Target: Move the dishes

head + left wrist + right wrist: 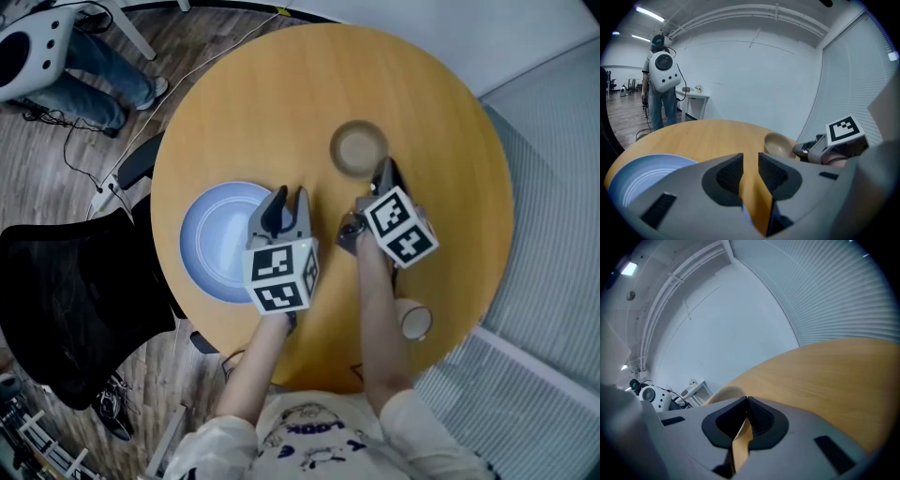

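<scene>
Left hand-held gripper (289, 199) hangs over the right edge of the blue plate (211, 244), jaws narrowly apart, only bare surface (281, 94) between them. Right hand-held gripper (385, 169) has its jaw tips closed together, empty, just beside the tan bowl (358, 148). A small cup (415, 321) stands near the surface's edge.

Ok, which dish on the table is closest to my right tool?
The tan bowl, right at the right tool's tips. The blue plate lies beside the left tool, and the small cup sits back near the table edge.
</scene>
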Available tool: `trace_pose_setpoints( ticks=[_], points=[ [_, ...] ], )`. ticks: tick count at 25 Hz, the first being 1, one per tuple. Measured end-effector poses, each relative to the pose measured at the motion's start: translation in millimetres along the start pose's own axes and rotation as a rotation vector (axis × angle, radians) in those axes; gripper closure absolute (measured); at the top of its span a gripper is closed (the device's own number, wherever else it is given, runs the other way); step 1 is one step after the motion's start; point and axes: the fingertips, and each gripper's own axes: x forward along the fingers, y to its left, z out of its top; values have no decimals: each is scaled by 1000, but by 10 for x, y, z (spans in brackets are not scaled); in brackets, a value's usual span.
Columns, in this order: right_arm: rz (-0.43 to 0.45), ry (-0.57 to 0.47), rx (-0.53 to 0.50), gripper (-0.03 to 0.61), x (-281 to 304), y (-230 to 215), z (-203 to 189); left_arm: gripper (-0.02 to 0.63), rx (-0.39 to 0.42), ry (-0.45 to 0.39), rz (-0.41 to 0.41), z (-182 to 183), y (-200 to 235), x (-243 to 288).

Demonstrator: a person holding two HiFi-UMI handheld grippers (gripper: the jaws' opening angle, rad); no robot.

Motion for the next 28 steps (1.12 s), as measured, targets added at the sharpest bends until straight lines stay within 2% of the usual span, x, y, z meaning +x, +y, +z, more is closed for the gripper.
trace_pose_setpoints(
  ticks=[6,13,18,28],
  points=[
    [105,50,-18,571,45,631,-322,522,-30,-28,62,46,384,-258],
    [186,163,-11,572,159,1240,-884,522,-79,-46,142,-55,926,-588],
    [190,213,-72,571,166,1504,-1095,522,-118,-48,180,-136,1179,-751],
    [158,285,-97,571,305,1556,-1309,522,-152,-51,196,-237,1393,-800]
  ],
)
